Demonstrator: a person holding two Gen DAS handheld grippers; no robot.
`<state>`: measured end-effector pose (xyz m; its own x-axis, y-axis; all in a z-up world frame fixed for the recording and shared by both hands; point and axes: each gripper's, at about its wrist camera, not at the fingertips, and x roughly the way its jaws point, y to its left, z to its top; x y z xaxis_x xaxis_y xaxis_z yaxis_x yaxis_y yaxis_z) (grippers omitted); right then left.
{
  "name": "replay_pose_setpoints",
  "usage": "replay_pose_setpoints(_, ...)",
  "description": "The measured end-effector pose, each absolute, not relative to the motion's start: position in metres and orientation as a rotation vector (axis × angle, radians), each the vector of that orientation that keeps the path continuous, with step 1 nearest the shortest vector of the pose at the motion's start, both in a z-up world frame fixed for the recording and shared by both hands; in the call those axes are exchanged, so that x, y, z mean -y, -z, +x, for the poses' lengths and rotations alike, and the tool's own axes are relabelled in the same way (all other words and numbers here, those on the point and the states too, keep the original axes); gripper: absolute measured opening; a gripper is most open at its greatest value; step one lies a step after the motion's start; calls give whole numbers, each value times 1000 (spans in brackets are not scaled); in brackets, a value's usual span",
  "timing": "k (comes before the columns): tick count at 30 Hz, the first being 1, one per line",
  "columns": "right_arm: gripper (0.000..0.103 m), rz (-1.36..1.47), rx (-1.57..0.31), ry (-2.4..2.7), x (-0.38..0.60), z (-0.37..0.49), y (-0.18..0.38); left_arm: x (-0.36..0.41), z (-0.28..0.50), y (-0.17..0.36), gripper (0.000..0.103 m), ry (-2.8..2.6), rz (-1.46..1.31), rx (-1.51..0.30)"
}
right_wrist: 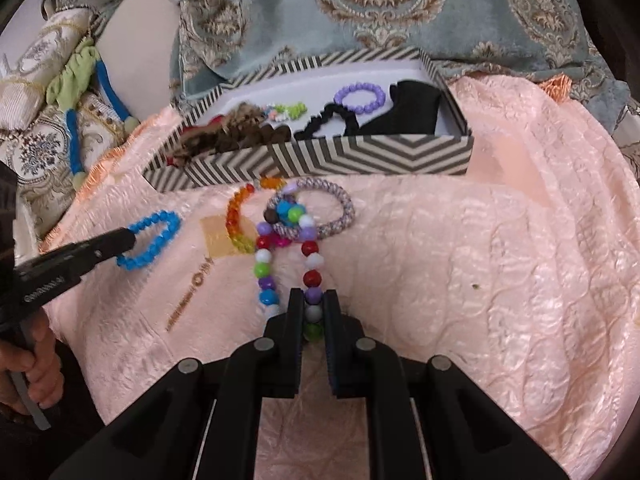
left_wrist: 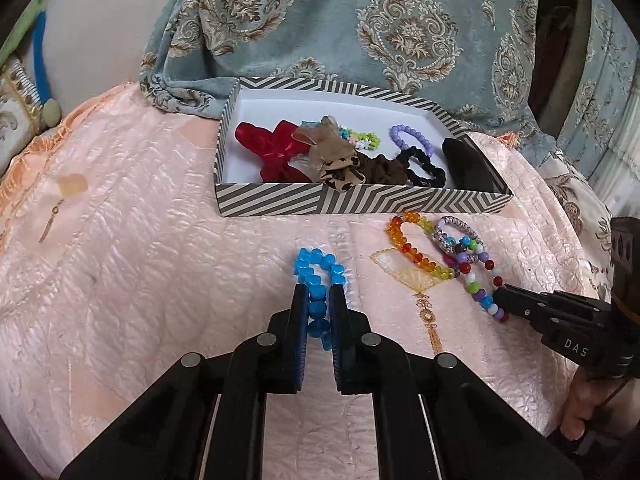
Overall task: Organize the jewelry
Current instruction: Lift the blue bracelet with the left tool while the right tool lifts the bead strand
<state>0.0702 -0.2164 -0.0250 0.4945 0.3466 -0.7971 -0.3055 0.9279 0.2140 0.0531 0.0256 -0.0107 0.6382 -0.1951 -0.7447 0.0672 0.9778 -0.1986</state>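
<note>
My left gripper point(left_wrist: 319, 294) is shut on a blue bead bracelet point(left_wrist: 316, 270), whose loop lies ahead of the fingers on the pink cloth. In the right wrist view that left gripper point(right_wrist: 128, 246) comes in from the left, clamped on the same blue bracelet point(right_wrist: 154, 240). My right gripper point(right_wrist: 313, 298) is shut on a multicoloured bead bracelet point(right_wrist: 264, 268) that stretches away toward an orange bead bracelet point(right_wrist: 236, 216) and a lilac woven bangle point(right_wrist: 340, 206). Beyond them stands a striped box point(left_wrist: 276, 200) holding a red bow point(left_wrist: 272, 148), scrunchies and a purple bead bracelet point(left_wrist: 412, 140).
A pink quilted cloth point(left_wrist: 140, 240) covers the surface. Blue-grey damask fabric point(left_wrist: 400, 32) rises behind the box. A person's hand point(right_wrist: 40, 368) grips the left tool's handle. A black object point(left_wrist: 466, 164) lies in the box's right end.
</note>
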Motion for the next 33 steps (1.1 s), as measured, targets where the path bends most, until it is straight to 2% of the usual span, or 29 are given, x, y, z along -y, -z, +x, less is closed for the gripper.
replay_pose_setpoints(33, 10, 55, -976, -384, 217, 69, 29, -24, 55, 21, 0, 56, -97, -893)
